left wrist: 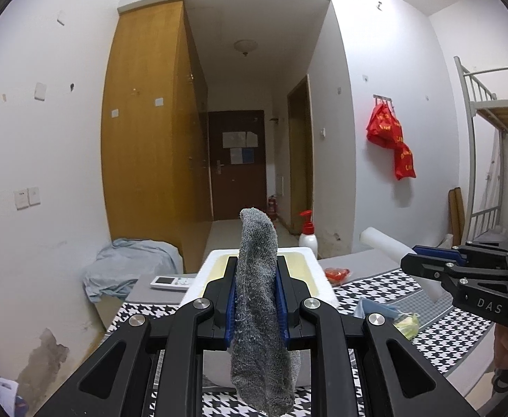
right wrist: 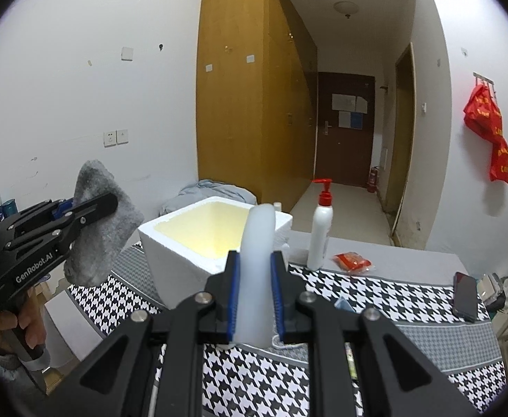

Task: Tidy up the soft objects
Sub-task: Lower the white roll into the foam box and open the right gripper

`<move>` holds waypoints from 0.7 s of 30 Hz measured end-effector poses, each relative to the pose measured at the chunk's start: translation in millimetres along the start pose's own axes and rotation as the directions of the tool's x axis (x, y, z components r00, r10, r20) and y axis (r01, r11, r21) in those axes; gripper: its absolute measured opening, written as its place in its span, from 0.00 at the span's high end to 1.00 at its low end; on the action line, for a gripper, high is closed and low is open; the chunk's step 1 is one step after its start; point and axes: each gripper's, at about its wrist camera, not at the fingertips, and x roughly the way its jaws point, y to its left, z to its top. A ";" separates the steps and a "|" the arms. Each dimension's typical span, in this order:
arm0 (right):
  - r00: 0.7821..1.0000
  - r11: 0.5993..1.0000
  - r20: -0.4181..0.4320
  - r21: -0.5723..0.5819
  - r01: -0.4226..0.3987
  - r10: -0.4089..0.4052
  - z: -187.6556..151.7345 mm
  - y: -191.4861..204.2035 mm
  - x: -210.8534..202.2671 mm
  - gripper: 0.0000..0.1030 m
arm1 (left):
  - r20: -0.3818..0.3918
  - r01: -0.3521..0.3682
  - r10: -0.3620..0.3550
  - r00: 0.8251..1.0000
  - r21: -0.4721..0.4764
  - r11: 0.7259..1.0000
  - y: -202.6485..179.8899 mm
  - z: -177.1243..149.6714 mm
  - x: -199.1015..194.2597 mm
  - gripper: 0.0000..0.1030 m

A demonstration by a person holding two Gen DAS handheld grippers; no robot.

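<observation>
Two black hand-held grippers each grip a soft object above a table covered in black-and-white houndstooth cloth. The left gripper has its blue-padded jaws pressed narrowly against a grey knitted cloth, which stands up past the fingertips and hangs down below them. The right gripper has its jaws clamped on a pale, translucent white foam roll that rises between the fingers and curves over beyond their tips. Straight ahead of both pairs of jaws sits a white square polystyrene box with a yellowish interior, open at the top. Just right of the right gripper's jaws stands a white pump bottle with a red dispenser, and further right lie a small red packet and a dark smartphone. In the left wrist view a white remote control lies to the left of the jaws, beside the box.
</observation>
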 end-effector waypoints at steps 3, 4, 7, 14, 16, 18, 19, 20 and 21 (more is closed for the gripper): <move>1.000 1.000 -0.007 -0.006 -0.010 0.010 3.6 2.2 8.9 0.80 | -0.005 -0.013 0.013 1.000 -0.002 1.000 5.0 -0.7 3.2 0.80; 1.000 1.000 -0.013 -0.008 -0.016 0.016 4.9 3.1 12.8 0.80 | -0.005 -0.015 0.015 1.000 -0.003 1.000 7.9 -1.1 3.6 0.80; 0.999 1.000 -0.023 -0.011 -0.029 0.029 8.9 6.6 22.5 0.80 | -0.010 -0.032 0.032 0.999 -0.010 0.999 16.1 -2.0 5.6 0.80; 0.997 0.998 -0.037 -0.029 -0.062 0.061 17.1 19.4 40.8 0.80 | -0.022 -0.081 0.080 0.997 -0.020 0.997 35.0 -3.8 7.9 0.80; 0.997 0.997 -0.041 -0.032 -0.068 0.066 20.1 22.7 46.8 0.80 | -0.023 -0.094 0.094 0.995 -0.023 0.995 41.2 -5.9 7.0 0.80; 0.996 0.997 -0.049 -0.036 -0.074 0.072 22.6 26.5 53.5 0.80 | -0.026 -0.105 0.104 0.994 -0.027 0.994 46.0 -7.7 6.5 0.80; 0.996 0.996 -0.051 -0.040 -0.075 0.073 23.3 28.6 55.9 0.80 | -0.027 -0.110 0.110 0.994 -0.029 0.993 48.5 -8.3 6.1 0.80; 0.996 0.996 -0.055 -0.044 -0.079 0.077 24.1 31.3 59.4 0.80 | -0.028 -0.117 0.116 0.993 -0.031 0.993 52.2 -9.7 5.3 0.80; 0.995 0.995 -0.057 -0.046 -0.083 0.081 24.7 33.4 61.9 0.80 | -0.030 -0.122 0.122 0.992 -0.033 0.992 55.2 -10.5 4.9 0.80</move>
